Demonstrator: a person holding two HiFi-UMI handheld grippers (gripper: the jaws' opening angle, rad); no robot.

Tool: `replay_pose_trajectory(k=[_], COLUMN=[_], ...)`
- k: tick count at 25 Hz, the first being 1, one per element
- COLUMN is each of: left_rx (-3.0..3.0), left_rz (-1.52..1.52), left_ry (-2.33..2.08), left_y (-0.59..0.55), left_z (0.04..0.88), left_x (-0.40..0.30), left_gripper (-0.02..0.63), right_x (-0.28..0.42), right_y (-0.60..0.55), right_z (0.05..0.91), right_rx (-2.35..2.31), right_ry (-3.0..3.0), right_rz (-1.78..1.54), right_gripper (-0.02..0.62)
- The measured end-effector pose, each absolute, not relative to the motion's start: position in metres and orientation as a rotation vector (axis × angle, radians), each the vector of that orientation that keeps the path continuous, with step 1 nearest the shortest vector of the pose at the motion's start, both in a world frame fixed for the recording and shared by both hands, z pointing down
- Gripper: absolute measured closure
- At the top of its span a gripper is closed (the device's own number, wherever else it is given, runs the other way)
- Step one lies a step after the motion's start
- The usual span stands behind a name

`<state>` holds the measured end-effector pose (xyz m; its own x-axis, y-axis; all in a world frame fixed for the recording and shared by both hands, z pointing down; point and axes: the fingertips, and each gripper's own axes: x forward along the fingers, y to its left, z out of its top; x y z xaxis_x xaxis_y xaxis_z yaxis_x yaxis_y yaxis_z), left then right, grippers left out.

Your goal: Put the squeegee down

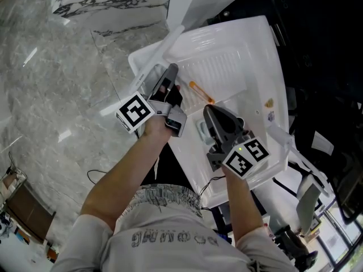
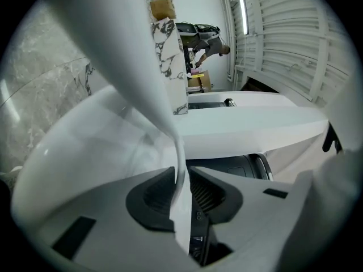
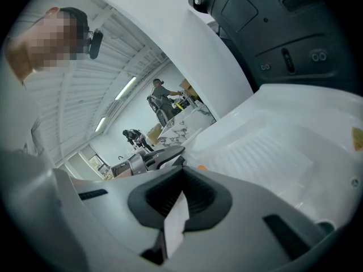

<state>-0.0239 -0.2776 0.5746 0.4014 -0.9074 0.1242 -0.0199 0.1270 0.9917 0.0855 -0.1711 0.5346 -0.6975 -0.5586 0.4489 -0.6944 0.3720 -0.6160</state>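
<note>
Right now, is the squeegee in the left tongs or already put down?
Not down: the white squeegee sits gripped between the left tongs.

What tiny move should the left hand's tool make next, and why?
Probably open the jaws of the left gripper wider to let go. The squeegee has its thin white edge pinched between them, and the gripper hangs at the edge of the white tray, so releasing there would likely set it down.

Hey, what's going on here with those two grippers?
A person holds a gripper in each hand above a white moulded tray. The left gripper has a white squeegee between its fingers, not yet set down. The right gripper hovers over the tray with its fingers together.
</note>
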Motion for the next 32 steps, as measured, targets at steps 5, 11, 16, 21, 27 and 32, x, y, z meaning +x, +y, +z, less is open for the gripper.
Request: replay_pose_trajectory(k=[5,11,16,21,27,32], left_rx=[1.249,1.193,1.117,1.102,1.106,1.14], left_rz=[-0.826,-0.81,-0.793,-0.715,-0.672,-0.64], left_ry=[-0.923,-0.928,-0.942,-0.994,-1.003,-0.979], left_y=[-0.278,-0.271,-0.273,-0.268,-0.255,-0.242], left_z=[0.573,0.577,0.583,0.588,0.588,0.582], left_x=[-0.023,-0.023,-0.029,-0.032,-0.031,-0.03], left_gripper=[0.471,0.441,0.413,0.386,0.383,0.383], right_x=[0.086,0.082,0.08,0.083,0.081,0.08], right_y=[-0.17,-0.169,-0.17,-0.171,-0.176,-0.175], right_z=[0.535,0.532,0.527,0.527,0.522,0.515], right_rx=[1.136,1.118,1.113,1.12,1.141,1.158], right_ry=[-2.462,-2.478,-2.486,-2.483,-2.494,-2.499], right_rz=[1.232,1.228,1.226,1.236,1.226,1.198], right_gripper=[0.589,0.589,0.589,0.589,0.589,0.589])
